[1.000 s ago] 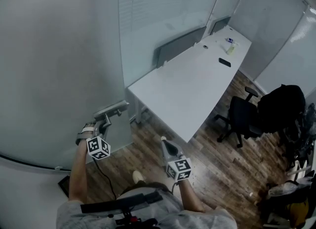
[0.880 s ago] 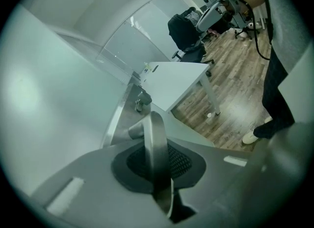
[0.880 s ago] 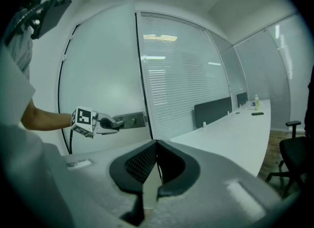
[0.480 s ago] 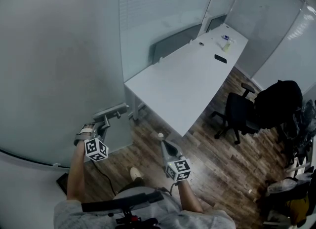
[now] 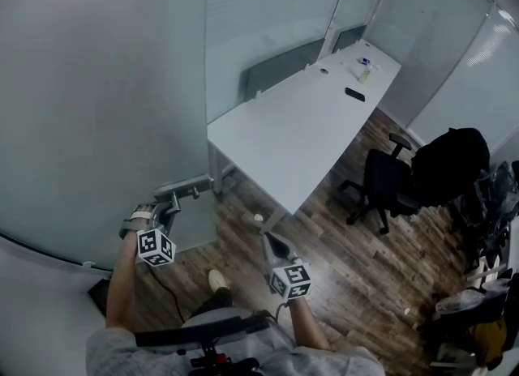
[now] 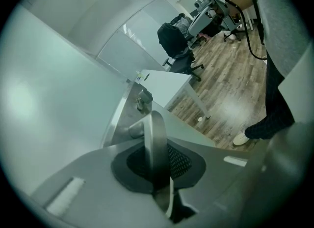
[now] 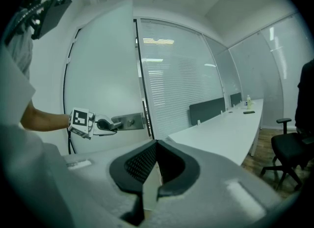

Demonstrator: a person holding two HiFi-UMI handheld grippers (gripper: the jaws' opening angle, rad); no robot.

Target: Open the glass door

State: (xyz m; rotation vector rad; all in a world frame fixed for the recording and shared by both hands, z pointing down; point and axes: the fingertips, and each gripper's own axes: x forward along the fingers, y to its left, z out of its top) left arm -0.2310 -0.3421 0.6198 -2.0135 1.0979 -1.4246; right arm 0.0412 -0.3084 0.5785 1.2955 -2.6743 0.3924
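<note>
Left gripper point(image 5: 170, 202) clamped on the door handle point(image 6: 154, 141); right gripper point(image 5: 271, 245) jaws together, empty, clear of the glass door point(image 5: 97, 107).

The glass door point(image 5: 97, 91) occupies the left side of the head view. Its handle point(image 5: 193, 184) is mounted at the door's right edge, low in the frame, and sits between the jaws of the left gripper point(image 5: 172, 198). The right gripper point(image 5: 272, 246) is right of the handle, well apart from the door, above the floor point(image 5: 340, 269). A long table point(image 5: 300, 131) extends from beside the door's edge toward the far wall. A divider panel point(image 5: 280, 68) stands along its left side. A phone point(image 5: 354, 94) and a bottle point(image 5: 362, 74) are on its far end. An office chair point(image 5: 385, 188) stands right of the table.
</note>
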